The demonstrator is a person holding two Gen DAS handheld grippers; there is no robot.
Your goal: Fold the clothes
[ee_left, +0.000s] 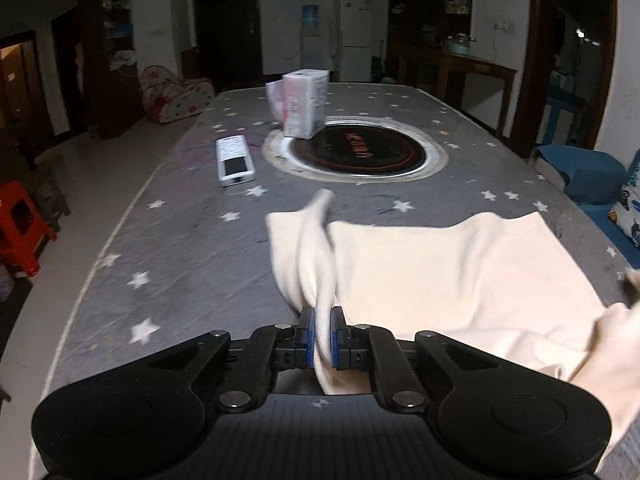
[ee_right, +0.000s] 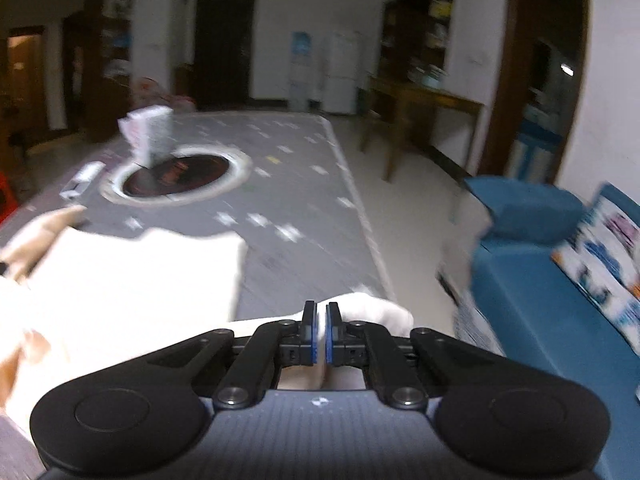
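Left view is sharp: left gripper [ee_left: 323, 312] clamped on a bunched strip of the cream garment [ee_left: 460, 268], w/ remote [ee_left: 235, 162] and packet [ee_left: 304, 104] beyond. Right view is blurred: right gripper [ee_right: 321, 306] nearly shut, cloth [ee_right: 120, 276] seems pinched betw. pads; only here the blue sofa [ee_right: 532, 292] shows fully. Garment lies on grey starred table [ee_left: 180, 240], near edge, long axis across it. Dim room.

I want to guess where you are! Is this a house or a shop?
Most likely a house, in a dining or living room. A fridge and water dispenser stand by the far wall, a blue sofa sits beside the long table, and the left claw holds a cream garment.
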